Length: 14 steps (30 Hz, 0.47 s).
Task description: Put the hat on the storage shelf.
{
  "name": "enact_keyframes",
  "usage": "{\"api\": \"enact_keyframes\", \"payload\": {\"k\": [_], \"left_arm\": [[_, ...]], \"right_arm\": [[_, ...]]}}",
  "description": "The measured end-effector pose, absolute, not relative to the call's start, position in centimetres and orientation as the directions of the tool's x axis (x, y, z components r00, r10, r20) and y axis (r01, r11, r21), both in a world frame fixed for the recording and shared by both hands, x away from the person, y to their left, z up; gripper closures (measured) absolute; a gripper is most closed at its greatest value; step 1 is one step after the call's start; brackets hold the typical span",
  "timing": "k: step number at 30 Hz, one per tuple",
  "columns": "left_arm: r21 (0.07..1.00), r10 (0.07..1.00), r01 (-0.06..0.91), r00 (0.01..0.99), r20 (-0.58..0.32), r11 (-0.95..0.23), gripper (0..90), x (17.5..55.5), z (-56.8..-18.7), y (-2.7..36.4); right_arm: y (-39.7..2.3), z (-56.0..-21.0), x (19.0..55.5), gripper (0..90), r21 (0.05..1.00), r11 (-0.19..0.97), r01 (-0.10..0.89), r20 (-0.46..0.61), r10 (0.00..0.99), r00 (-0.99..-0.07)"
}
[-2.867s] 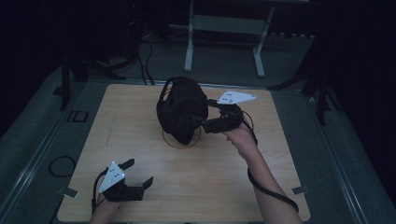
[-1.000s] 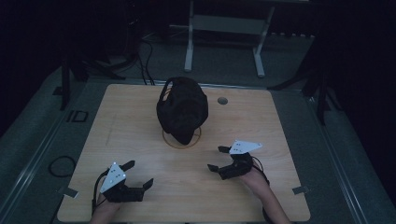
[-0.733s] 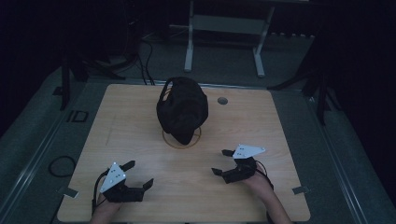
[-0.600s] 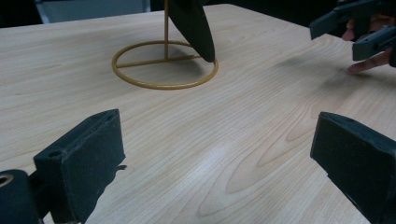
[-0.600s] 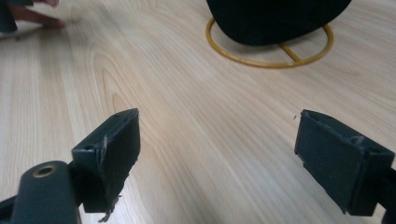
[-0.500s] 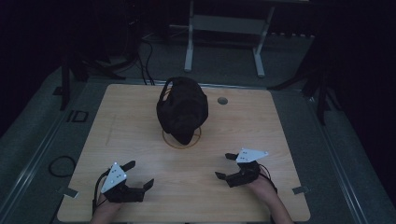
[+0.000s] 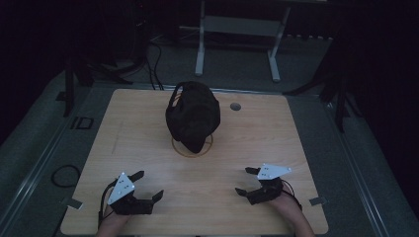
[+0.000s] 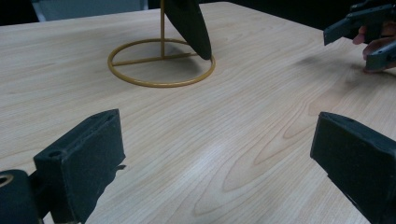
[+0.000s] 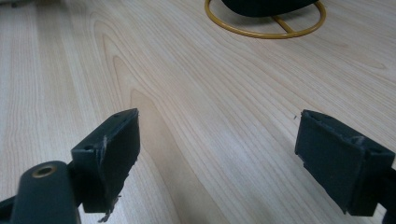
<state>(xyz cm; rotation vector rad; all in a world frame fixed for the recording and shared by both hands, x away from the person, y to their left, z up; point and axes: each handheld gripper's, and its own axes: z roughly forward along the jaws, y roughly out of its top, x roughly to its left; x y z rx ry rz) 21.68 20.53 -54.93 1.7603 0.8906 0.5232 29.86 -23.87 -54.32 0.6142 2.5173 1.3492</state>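
Observation:
A black cap (image 7: 193, 114) hangs on a gold wire stand whose ring base (image 7: 192, 146) rests at the table's middle. The ring base (image 8: 161, 63) and the cap's lower edge (image 8: 189, 25) appear ahead in the left gripper view. The ring base (image 9: 265, 23) also lies at the top of the right gripper view. My left gripper (image 7: 146, 186) rests open near the front left of the table, nothing between its jaws. Near the front right my right gripper (image 7: 247, 180) rests open, also with nothing in it. The right gripper (image 8: 362, 32) shows far off in the left gripper view.
The light wooden table (image 7: 148, 123) has a small round grommet (image 7: 235, 106) behind the cap to the right. A white desk frame (image 7: 237, 29) stands on the floor beyond the table. Cables (image 7: 62, 175) lie on the floor at the left.
My right gripper let go of the cap on the stand and drew back to the front right of the table, open. The left gripper stayed put.

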Motion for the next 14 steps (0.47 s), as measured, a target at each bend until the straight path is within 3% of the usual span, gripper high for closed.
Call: {"api": "enact_keyframes", "payload": {"k": [14], "left_arm": [[0.929, 0.774, 0.322, 0.63, -0.066, -0.183, 3.2, 21.55, -55.04, 20.56]], "right_arm": [[-24.01, -54.56, 29.76, 14.0, 0.834, 0.498, 0.237, -0.015, 0.45, -0.893]]}}
